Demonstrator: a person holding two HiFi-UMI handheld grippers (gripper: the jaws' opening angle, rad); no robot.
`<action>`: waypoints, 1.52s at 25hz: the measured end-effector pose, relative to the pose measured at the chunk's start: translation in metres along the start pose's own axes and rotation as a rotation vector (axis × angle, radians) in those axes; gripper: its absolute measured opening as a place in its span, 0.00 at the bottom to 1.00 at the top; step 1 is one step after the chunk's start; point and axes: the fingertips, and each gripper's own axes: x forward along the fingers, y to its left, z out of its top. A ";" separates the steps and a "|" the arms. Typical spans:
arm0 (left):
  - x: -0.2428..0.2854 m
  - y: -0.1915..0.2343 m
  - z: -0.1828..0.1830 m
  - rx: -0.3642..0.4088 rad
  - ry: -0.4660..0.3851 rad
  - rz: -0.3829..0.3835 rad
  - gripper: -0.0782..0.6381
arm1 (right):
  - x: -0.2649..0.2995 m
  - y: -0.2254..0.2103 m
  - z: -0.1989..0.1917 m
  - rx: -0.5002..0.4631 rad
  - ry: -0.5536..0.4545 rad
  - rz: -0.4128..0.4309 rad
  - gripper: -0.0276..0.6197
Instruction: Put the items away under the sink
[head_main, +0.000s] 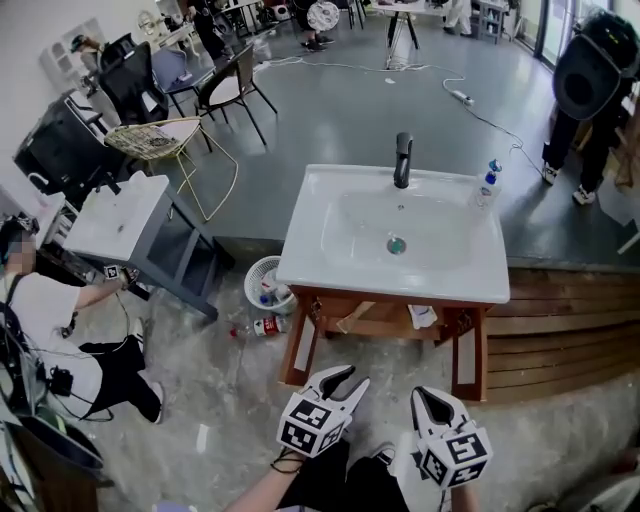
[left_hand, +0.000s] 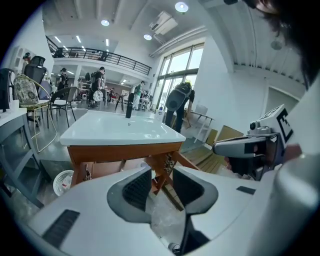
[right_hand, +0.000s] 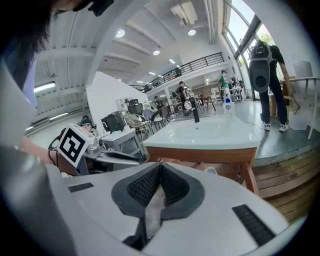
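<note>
The left gripper (head_main: 352, 378) has its 2 jaws apart with nothing between them; in the left gripper view (left_hand: 161, 172) only the grey floor shows through the gap. The right gripper (head_main: 420, 393) has its jaws brought together at the tips, clamped on nothing, as the right gripper view (right_hand: 159, 164) shows. Both are held side by side, near each other, in front of the white sink (head_main: 395, 235) and pointing toward its wooden stand (head_main: 300, 345).

A clear bottle with a blue cap (head_main: 488, 182) stands upright on the sink's back right corner, well apart from both grippers and nearer to the right one; it also shows in the right gripper view (right_hand: 228, 106). On the shelf (head_main: 380, 326) under the basin lies a small white item (head_main: 422, 316), just beyond the right gripper's line. A small bottle with a red label (head_main: 265, 326) lies on the floor beside the stand's left leg, next to a white basket (head_main: 250, 280) holding more bottles, both to the left of the left gripper.

A black faucet (head_main: 403, 160) rises at the back of the basin. Further left stands a second grey sink unit (head_main: 120, 215), with a person (head_main: 50, 320) sitting on the floor beside it. Wooden planks (head_main: 560, 330) run along the right.
</note>
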 end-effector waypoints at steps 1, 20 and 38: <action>-0.006 -0.003 0.003 0.003 -0.002 0.000 0.31 | -0.007 0.002 0.004 0.000 -0.006 -0.001 0.07; -0.074 -0.085 0.031 0.049 -0.095 -0.003 0.30 | -0.103 0.041 0.026 -0.012 -0.095 0.000 0.07; -0.126 -0.098 0.009 0.090 -0.081 0.018 0.30 | -0.095 0.085 0.028 -0.052 -0.116 0.080 0.07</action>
